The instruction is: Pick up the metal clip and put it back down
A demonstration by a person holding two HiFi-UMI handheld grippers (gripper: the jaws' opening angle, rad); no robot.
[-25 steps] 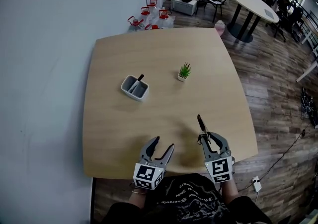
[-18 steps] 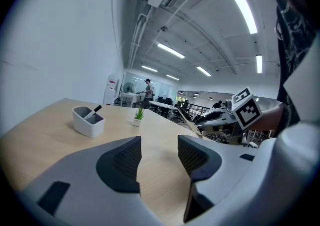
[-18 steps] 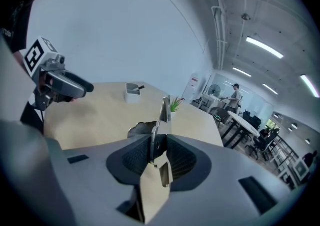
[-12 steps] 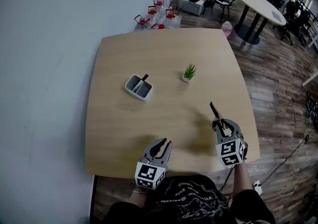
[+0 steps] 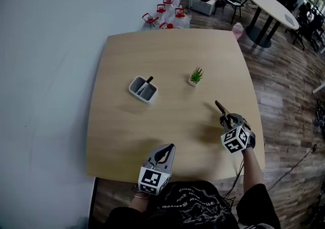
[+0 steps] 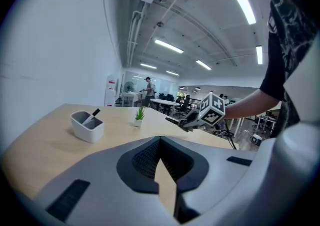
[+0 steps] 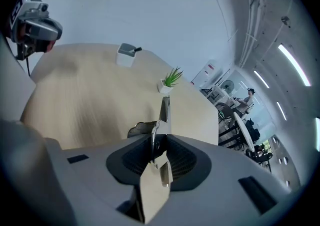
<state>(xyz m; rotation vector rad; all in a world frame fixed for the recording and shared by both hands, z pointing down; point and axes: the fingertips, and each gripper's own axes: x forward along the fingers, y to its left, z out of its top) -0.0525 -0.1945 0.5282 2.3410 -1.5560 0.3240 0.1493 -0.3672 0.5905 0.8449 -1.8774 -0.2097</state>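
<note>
Clip [image 5: 219, 106] sits pinched in the right gripper [image 5: 227, 117], carried further right above the table [image 5: 152, 50]; left gripper [image 5: 169, 148] has just closed, empty. Putting down remains.

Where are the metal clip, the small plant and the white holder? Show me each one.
metal clip [image 7: 164, 109], right gripper view, on its protruding arm.
small plant [image 5: 196, 74], head view, on the leaves.
white holder [image 5: 140, 95], head view, on the near wall.
</note>
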